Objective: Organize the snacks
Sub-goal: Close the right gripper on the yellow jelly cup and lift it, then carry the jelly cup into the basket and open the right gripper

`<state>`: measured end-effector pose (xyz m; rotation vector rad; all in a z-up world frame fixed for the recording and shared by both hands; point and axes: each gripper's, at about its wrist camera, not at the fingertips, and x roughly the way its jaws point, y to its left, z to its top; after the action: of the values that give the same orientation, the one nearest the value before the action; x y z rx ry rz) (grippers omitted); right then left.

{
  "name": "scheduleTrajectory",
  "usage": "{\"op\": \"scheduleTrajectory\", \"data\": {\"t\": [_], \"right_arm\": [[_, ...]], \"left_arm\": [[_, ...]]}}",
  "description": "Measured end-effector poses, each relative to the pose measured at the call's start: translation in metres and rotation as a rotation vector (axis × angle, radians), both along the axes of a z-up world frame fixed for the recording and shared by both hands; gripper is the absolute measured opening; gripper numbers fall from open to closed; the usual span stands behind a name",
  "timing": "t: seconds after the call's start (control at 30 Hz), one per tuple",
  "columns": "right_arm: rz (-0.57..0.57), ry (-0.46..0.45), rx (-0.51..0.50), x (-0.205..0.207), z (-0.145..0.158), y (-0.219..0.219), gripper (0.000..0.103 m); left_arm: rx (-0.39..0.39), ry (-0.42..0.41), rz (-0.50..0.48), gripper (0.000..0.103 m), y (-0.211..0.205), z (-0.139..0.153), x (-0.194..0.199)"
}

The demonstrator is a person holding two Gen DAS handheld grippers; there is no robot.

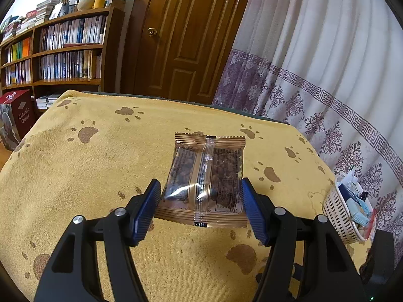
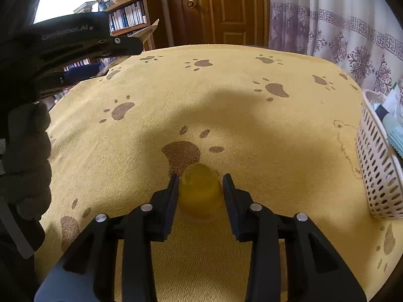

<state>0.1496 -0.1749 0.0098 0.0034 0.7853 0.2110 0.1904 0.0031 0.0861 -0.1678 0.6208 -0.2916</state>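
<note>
My left gripper [image 1: 200,183] is shut on a brown see-through snack packet [image 1: 206,173], its blue pads pressing both long sides near the packet's lower half. The packet hangs above the yellow paw-print cloth [image 1: 100,166]. In the right wrist view a yellow jelly cup [image 2: 200,191] rests on the cloth [image 2: 252,125] between the black fingers of my right gripper [image 2: 200,176]. The jaws stand just off the cup's sides. A corner of the held packet [image 2: 148,31] shows at the upper left of that view.
A white perforated basket [image 1: 337,214] [image 2: 375,166] holding several wrapped snacks stands at the table's right edge. A gloved hand [image 2: 27,151] grips the left tool. Behind the table are a bookshelf [image 1: 63,50], a wooden door [image 1: 186,37] and a patterned curtain [image 1: 314,75].
</note>
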Motion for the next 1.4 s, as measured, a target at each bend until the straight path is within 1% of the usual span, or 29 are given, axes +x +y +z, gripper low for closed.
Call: {"op": "scheduleTrajectory", "data": {"t": [0.1, 0.23, 0.47, 0.67, 0.83, 1.0, 1.07, 1.2, 1.27, 1.4], "right_arm": [[0.001, -0.019, 0.020, -0.008, 0.008, -0.002, 0.036], [-0.001, -0.063, 0.040, -0.020, 0.029, -0.010, 0.036], [-0.053, -0.133, 0.089, -0.038, 0.065, -0.039, 0.036], [-0.141, -0.208, 0.113, -0.052, 0.097, -0.076, 0.036], [-0.252, -0.274, 0.109, -0.063, 0.120, -0.118, 0.036], [-0.364, -0.286, 0.131, -0.067, 0.126, -0.160, 0.036], [-0.411, -0.283, 0.152, -0.068, 0.126, -0.180, 0.036], [-0.479, -0.282, 0.164, -0.071, 0.122, -0.204, 0.036], [-0.512, -0.265, 0.183, -0.070, 0.117, -0.217, 0.036], [-0.548, -0.222, 0.207, -0.065, 0.100, -0.228, 0.036]], "left_arm": [[0.003, -0.003, -0.002, 0.065, -0.001, 0.000, -0.001], [0.001, -0.007, -0.005, 0.065, -0.002, 0.002, -0.002], [0.005, -0.012, -0.013, 0.065, -0.003, 0.002, -0.003], [0.006, -0.012, -0.015, 0.065, -0.004, 0.002, -0.004], [0.012, -0.011, -0.021, 0.065, -0.007, 0.002, -0.003], [0.018, -0.012, -0.027, 0.065, -0.011, 0.001, -0.004], [0.020, -0.013, -0.030, 0.065, -0.012, 0.001, -0.004], [0.023, -0.011, -0.032, 0.065, -0.013, 0.000, -0.004], [0.025, -0.011, -0.033, 0.065, -0.013, 0.000, -0.004], [0.027, -0.012, -0.035, 0.065, -0.014, 0.000, -0.004]]}}
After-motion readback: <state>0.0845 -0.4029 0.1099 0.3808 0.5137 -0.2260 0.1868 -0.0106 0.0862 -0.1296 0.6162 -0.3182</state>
